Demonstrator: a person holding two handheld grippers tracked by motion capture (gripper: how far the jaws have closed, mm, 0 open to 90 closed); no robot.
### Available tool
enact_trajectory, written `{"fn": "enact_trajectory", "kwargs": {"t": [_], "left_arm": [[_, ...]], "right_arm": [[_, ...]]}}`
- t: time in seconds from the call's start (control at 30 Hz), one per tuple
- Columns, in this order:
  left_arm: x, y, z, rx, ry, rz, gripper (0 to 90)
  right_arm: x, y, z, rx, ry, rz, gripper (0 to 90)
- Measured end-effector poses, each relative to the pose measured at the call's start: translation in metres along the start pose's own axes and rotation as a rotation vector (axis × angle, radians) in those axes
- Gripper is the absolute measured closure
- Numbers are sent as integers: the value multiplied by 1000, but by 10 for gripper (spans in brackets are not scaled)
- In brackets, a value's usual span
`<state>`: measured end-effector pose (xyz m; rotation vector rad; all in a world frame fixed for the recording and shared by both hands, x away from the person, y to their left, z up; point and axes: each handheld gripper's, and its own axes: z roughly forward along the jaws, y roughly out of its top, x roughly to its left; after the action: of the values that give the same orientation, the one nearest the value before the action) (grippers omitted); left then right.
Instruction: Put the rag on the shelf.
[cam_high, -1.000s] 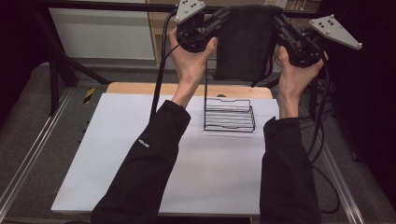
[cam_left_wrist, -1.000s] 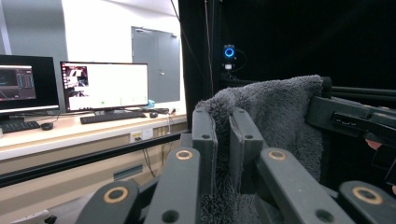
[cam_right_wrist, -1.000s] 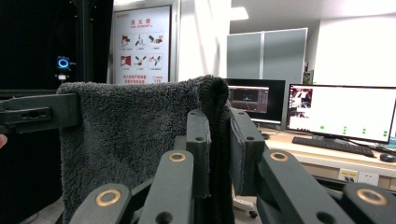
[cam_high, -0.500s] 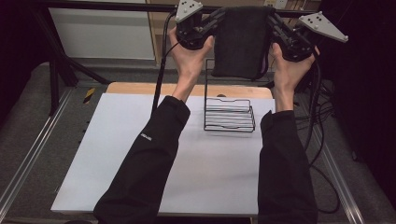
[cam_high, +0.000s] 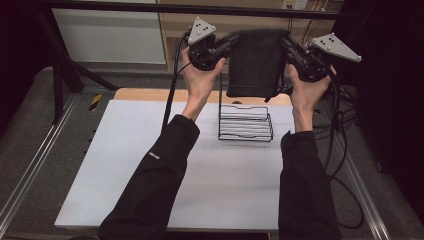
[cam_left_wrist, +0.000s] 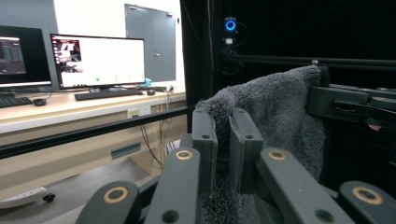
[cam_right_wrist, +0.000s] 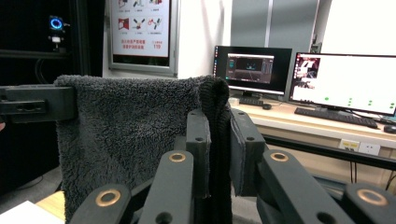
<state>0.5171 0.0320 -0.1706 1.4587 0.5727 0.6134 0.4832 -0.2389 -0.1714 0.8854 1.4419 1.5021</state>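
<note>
Near the top centre of the high view, the dark towel (cam_high: 257, 62) hangs lower than it did a second ago: both hands have come down, so its bottom hem now sits just above the back edge of the wire rack (cam_high: 245, 123) rather than well clear of it. The stretch between the 2 tools is unchanged.

Each tool is closed narrow on an upper corner of the towel. The left tool (cam_high: 226, 44) pinches the corner at the towel's left edge, and its own view shows the left tool (cam_left_wrist: 224, 140) with fleece squeezed between both pads. The right tool (cam_high: 287, 44) grips the opposite corner; its view shows the right tool (cam_right_wrist: 217, 140) clamped over a folded, thick edge of cloth.

The towel is dark grey, plush and fuzzy, hanging as a flat rectangle. The rack is thin black wire, a low open basket with parallel bars, standing on the white surface (cam_high: 125, 165), which is smooth and matte with a wooden strip along its far edge.
</note>
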Motion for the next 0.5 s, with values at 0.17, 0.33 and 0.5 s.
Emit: {"fn": "enact_trajectory", "kwargs": {"t": [0.17,0.33,0.5], "left_arm": [[-2,-8,-4,15,-13,4,820],[-4,-13,-10,26,-30,8,819],[-9,-17,-14,38,-41,22,820]], "right_arm": [[0,-9,-6,12,13,15,801],[3,-15,-13,20,29,4,801],[4,-22,-19,31,31,-2,801]]}}
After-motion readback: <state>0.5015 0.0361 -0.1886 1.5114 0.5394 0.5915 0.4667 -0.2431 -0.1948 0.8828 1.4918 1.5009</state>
